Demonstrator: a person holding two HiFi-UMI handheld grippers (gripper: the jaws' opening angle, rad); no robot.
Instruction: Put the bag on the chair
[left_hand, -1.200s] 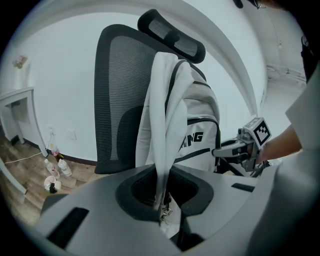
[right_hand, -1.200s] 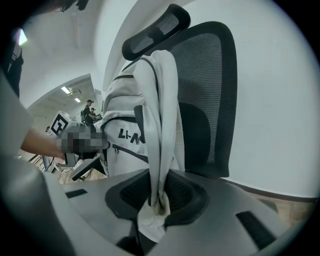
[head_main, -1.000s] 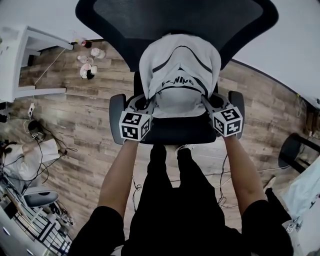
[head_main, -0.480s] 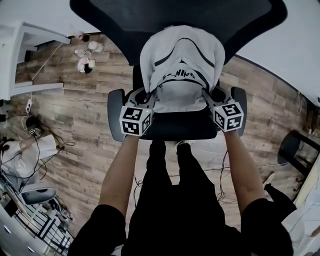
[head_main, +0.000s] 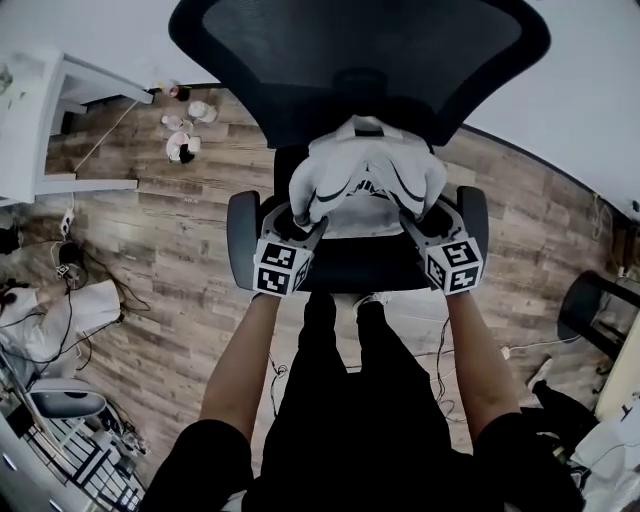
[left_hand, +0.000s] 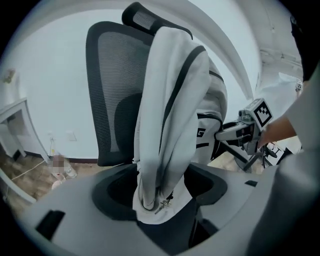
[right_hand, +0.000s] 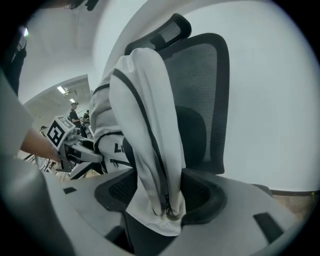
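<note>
Left gripper (head_main: 300, 218), right gripper (head_main: 420, 212): jaws just opened wide, bag (head_main: 365, 180) loose between them. Back straight out, snagging nothing; leave it on the chair (head_main: 350, 268).

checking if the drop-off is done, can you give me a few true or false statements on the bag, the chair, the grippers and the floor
1. The bag rests on the seat of the chair. True.
2. The bag is plain black. False: it is white with black stripes.
3. Both grippers are clamped on the bag. False: the left gripper and right gripper have just been opening, and their jaws stand apart with bag fabric between them.
4. The floor is wood planks. True.
</note>
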